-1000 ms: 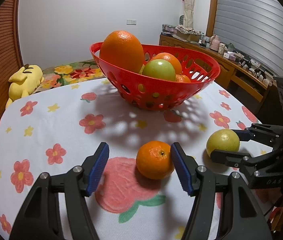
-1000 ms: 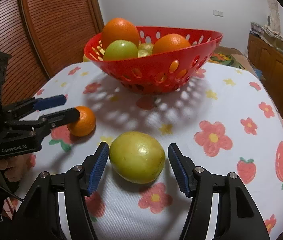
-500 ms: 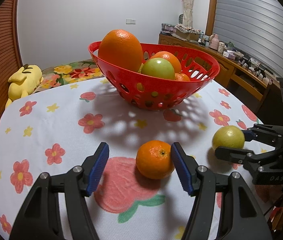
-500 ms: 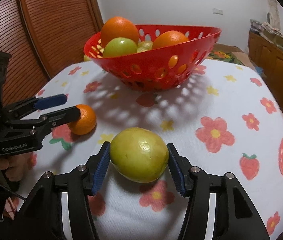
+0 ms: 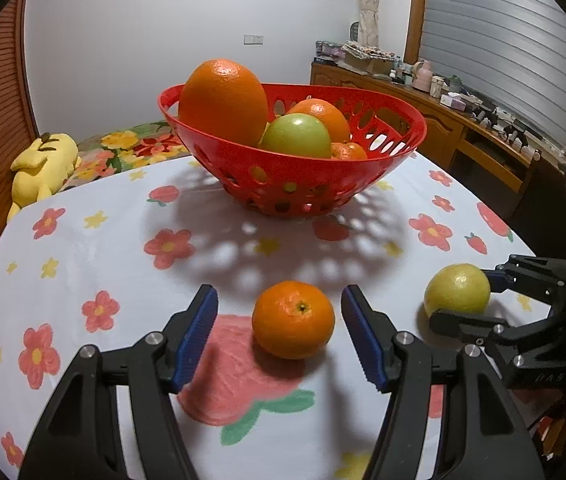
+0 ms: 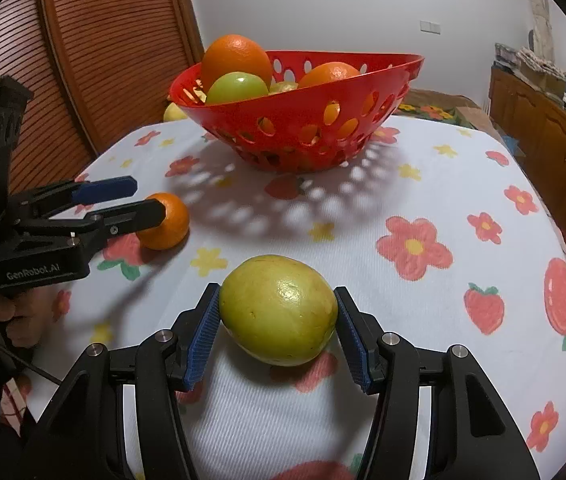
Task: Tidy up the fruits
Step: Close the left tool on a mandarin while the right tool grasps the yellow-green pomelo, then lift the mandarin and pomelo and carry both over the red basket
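A small orange (image 5: 293,319) lies on the flowered tablecloth between the fingers of my left gripper (image 5: 279,338), which is open around it without touching. It also shows in the right wrist view (image 6: 165,221). My right gripper (image 6: 278,334) is shut on a yellow-green fruit (image 6: 279,309) and holds it just above the cloth; the fruit also shows in the left wrist view (image 5: 457,290). A red perforated basket (image 5: 303,184) stands at the far middle of the table, holding a large orange (image 5: 223,102), a green apple (image 5: 296,136) and more oranges.
A yellow plush toy (image 5: 41,168) lies beyond the table's far left edge. A wooden sideboard (image 5: 455,128) with small items runs along the right wall. A wooden slatted door (image 6: 95,60) stands to the left.
My right gripper closed on the yellow-green fruit and lifted it slightly. My left gripper stayed open around the small orange.
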Available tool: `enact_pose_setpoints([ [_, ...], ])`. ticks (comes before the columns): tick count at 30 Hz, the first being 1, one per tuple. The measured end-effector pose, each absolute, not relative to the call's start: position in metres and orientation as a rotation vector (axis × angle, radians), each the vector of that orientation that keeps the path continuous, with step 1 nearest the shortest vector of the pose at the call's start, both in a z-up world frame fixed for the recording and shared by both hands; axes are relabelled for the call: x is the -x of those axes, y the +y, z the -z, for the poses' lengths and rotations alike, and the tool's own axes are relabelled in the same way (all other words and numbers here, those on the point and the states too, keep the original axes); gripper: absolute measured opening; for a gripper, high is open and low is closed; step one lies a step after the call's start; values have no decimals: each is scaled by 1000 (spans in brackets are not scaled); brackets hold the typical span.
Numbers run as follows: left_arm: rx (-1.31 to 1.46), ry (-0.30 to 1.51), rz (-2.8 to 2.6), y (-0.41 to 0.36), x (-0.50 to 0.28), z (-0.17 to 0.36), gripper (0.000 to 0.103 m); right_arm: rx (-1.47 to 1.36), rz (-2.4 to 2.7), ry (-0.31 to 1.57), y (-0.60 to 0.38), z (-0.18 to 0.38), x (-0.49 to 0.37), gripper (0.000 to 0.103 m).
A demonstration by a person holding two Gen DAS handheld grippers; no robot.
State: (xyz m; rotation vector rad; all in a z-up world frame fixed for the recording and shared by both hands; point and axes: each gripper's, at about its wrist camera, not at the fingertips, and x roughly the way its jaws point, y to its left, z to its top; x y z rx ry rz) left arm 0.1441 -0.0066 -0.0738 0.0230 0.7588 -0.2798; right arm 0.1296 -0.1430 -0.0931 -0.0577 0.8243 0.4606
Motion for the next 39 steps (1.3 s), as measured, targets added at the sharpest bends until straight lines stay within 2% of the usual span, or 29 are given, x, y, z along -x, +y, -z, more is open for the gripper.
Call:
enact_pose_setpoints([
  [8,2,819,301,-7,-153,82,64,42,-467,828,-144,95,-130,57],
  [18,-10,839,327,-9,-153,89,46,39,-469,829,-144,95,-130,57],
  [39,8,802,313,-2,-151,78,44,45,-466,826,-144,96,-129,57],
])
